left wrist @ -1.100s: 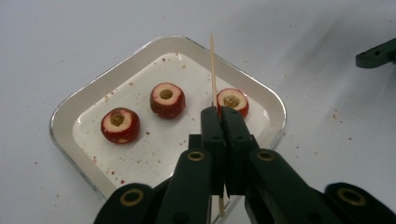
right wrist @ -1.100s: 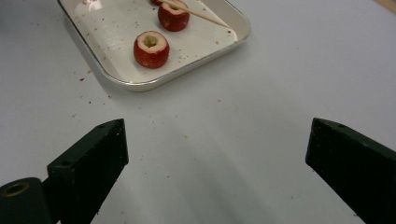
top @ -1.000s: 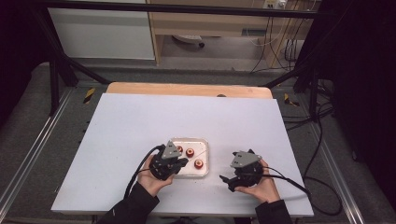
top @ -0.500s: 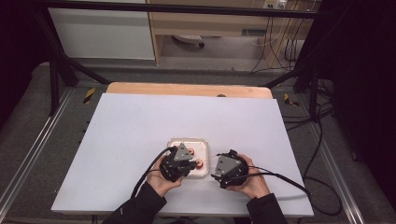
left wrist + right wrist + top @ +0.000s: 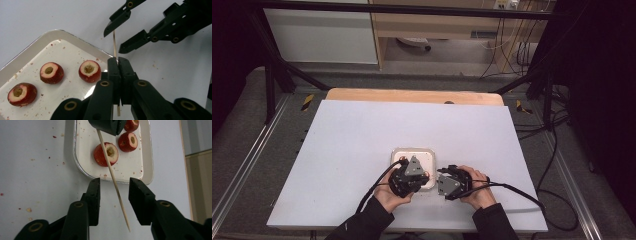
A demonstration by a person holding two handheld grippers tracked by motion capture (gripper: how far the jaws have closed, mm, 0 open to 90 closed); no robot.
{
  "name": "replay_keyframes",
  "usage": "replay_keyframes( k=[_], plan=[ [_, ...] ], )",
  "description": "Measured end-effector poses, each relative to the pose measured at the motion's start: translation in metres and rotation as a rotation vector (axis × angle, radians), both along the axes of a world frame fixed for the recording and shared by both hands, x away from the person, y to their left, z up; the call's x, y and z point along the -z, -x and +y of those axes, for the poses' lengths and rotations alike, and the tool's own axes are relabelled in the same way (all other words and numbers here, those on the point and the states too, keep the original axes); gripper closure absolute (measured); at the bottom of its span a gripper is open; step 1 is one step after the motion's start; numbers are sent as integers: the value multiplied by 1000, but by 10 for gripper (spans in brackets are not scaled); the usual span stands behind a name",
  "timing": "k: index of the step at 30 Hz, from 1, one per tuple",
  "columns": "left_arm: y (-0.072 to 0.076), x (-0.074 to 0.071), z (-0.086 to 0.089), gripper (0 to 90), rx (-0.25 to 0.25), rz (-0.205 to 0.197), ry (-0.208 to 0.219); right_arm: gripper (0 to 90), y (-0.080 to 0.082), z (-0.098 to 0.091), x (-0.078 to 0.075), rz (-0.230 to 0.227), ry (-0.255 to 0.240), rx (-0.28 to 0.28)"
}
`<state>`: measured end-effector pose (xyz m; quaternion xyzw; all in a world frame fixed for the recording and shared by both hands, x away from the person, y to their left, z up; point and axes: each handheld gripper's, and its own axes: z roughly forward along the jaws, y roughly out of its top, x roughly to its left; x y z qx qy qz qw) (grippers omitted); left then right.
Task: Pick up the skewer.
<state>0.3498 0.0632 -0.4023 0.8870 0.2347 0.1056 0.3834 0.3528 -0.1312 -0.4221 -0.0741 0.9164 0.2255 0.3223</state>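
Beside skewer (image 5: 113, 180): tray (image 5: 147, 152) w/ hawthorns (image 5: 106, 154)

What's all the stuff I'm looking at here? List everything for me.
fruit pieces: three, red skin, pale cut faces with cored centres, lying apart in the tray.
tray: one, white, near the front of the table, dusted with crumbs.
skewer: one, thin pale wood, gripped at one end by the left tool, its free end between the right tool's jaws, untouched.
table: one, white top with a wooden strip at the far edge.
cabinet: one, white, on the floor beyond the table.
left tool: black, shut on the skewer, beside the tray.
right tool: black, jaws just closing in, not yet pressing.
hands: two, dark sleeves, at the table's near edge.
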Motion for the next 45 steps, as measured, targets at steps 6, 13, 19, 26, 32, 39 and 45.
replay_keyframes(
  k=[6, 13, 19, 26, 32, 39, 45],
  plan=[
    [1, 0, 0, 886, 6, -2, -1, 764, -1, 1, 2, -41, 55, -53],
    [2, 0, -1, 886, 18, 5, 4, 837, 1, 1, 5, -72, 84, -77],
    [-1, 1, 0, 884, 16, 14, 9, 885, 3, -1, 3, -110, 146, -128],
    [-5, 1, 3, 814, 9, 34, -15, 887, 4, 4, 2, -145, 204, -151],
    [-15, -8, 12, 730, -5, 71, -64, 886, 3, 6, 1, -177, 241, -131],
    [-24, -10, 9, 780, 35, 131, -175, 886, 4, 15, 0, -228, 306, -136],
    [-24, -5, 5, 820, 60, 140, -213, 883, 4, 20, 0, -257, 345, -155]
  ],
)
